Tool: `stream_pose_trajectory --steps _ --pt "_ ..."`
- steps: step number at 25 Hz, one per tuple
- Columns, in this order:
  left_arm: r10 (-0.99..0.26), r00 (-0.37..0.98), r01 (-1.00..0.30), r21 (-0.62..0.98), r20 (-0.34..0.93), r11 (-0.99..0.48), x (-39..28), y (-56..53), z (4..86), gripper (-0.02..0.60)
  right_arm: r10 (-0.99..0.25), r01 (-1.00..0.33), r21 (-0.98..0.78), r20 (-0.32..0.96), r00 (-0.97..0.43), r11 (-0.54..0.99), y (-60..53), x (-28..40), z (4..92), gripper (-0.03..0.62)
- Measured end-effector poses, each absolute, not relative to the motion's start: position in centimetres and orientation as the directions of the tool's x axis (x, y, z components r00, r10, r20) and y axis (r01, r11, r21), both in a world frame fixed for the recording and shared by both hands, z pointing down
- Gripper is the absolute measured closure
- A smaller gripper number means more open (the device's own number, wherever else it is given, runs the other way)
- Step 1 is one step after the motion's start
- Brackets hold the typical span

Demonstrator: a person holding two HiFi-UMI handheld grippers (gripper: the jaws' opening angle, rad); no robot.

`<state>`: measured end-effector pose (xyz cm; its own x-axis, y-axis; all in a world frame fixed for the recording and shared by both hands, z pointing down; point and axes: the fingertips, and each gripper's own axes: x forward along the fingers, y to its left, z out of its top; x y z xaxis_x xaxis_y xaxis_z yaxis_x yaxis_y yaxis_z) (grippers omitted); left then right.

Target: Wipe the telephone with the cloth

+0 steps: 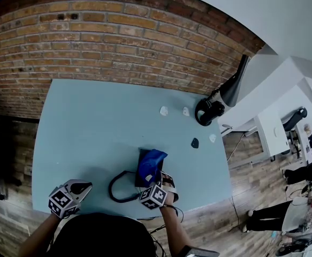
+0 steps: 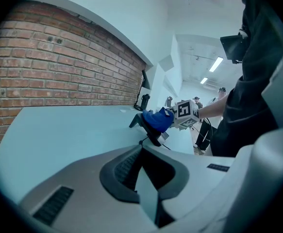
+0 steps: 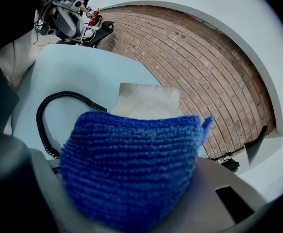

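Observation:
The dark telephone (image 1: 142, 170) sits near the front edge of the light blue table (image 1: 91, 127), with its coiled black cord (image 1: 117, 189) looping off to the left. A blue knitted cloth (image 1: 151, 164) lies over the telephone's top. My right gripper (image 1: 157, 176) is shut on that cloth and holds it against the phone. In the right gripper view the cloth (image 3: 131, 154) fills the space between the jaws, with a pale patch of the telephone (image 3: 148, 101) and the cord (image 3: 43, 125) beyond it. My left gripper (image 1: 85, 186) rests low at the table's front left, shut and holding nothing, apart from the phone (image 2: 148, 130).
Small white bits (image 1: 164, 111) and a small dark piece (image 1: 195, 142) lie on the table's right half. A black lamp-like device (image 1: 212, 110) stands at the far right corner. A brick wall (image 1: 118, 42) backs the table. People stand at the right.

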<state>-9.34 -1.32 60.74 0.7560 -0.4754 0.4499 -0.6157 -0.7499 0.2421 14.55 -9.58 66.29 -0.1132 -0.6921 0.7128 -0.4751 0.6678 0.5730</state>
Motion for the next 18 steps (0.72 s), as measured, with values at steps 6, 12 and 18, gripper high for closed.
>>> stream_pose_trajectory --steps 6,12,18 --pt "-0.467 0.760 -0.608 0.244 0.452 -0.755 -9.0 -0.9 60.9 0.560 -0.688 -0.477 0.568 0.717 -0.114 0.670 -9.1 14.5 66.5 0.502" --pt "-0.461 0.763 -0.604 0.245 0.453 -0.758 -8.9 -0.9 60.9 0.560 -0.686 -0.489 0.560 0.719 -0.114 0.668 -8.4 14.4 66.8 0.502" --pt "-0.461 0.763 -0.605 0.249 0.454 -0.756 -8.9 -0.9 61.0 0.560 -0.683 -0.499 0.553 0.721 -0.114 0.667 -7.8 14.5 67.3 0.502"
